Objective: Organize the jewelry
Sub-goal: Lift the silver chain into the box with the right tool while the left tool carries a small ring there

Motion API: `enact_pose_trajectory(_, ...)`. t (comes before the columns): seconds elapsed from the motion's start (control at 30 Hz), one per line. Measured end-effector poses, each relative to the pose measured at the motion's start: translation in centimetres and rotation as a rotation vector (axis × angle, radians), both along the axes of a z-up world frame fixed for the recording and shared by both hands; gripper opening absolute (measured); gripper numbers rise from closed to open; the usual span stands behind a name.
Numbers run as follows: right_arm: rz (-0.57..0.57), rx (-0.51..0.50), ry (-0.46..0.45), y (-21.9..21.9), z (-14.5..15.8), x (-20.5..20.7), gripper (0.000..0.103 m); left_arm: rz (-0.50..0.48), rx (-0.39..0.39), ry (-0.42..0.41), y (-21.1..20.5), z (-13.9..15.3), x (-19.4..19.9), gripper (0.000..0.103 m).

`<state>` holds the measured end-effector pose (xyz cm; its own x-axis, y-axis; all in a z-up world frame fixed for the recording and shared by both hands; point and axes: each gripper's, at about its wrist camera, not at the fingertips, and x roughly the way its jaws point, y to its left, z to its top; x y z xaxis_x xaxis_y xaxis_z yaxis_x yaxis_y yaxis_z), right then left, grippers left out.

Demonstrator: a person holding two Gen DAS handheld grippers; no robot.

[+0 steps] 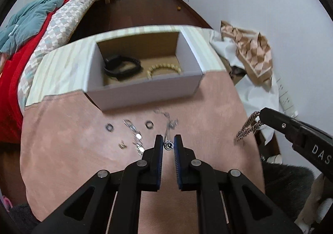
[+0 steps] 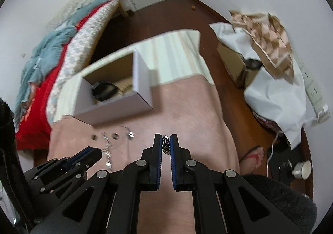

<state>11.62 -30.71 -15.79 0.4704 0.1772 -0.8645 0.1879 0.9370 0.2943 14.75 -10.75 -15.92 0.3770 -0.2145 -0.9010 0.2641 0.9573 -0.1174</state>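
Left tongs (image 1: pixel 168 140) pinch a thin chain with a round pendant (image 1: pixel 168 145), links blurred; right tongs (image 2: pixel 165 140) clench a chain bracelet (image 2: pixel 165 145), mostly hidden between pads.

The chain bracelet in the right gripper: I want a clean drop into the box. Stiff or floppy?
Probably floppy: the chain bracelet droops in loops below the right gripper. Likely to swing and bunch up landing in the box.

The pink cloth (image 1: pixel 68 150) lay bare toward its near end — open passage. Farther on, scattered rings (image 1: pixel 109 127) and chains (image 1: pixel 133 130) sat before the white box (image 1: pixel 143 90), whose near wall barred level entry.
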Motion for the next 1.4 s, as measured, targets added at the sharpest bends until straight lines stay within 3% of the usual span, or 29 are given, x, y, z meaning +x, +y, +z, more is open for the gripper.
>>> enact_pose_trajectory(0.33,0.108,0.013,-0.151,3.0,7.7,4.9,0.008,0.028,-0.056,-0.108,3.5,8.2,4.8,0.008)
enact_pose_trajectory(0.53,0.147,-0.007,-0.150,4.7,8.5,10.3,0.008,0.063,-0.070,-0.154,5.0,10.5,9.0,0.008)
enact_pose_trajectory(0.83,0.176,-0.019,-0.048,5.9,4.2,16.8,0.008,0.060,-0.042,-0.062,5.3,6.9,13.7,0.008)
enact_pose_trajectory(1.03,0.202,-0.056,0.015,6.7,1.5,20.5,0.008,0.070,-0.045,0.018,5.6,3.8,14.5,0.008)
enact_pose_trajectory(1.27,0.260,0.029,0.174,7.5,-1.3,22.1,0.009,0.147,-0.042,0.073,7.0,2.7,14.6,0.012)
enact_pose_trajectory(1.33,0.266,0.037,0.205,7.3,-1.9,21.8,0.014,0.176,-0.020,0.073,7.5,2.7,14.5,0.017)
enact_pose_trajectory(1.4,0.253,0.030,0.197,6.9,-1.6,21.0,0.046,0.198,-0.009,0.062,8.0,2.9,14.3,0.037)
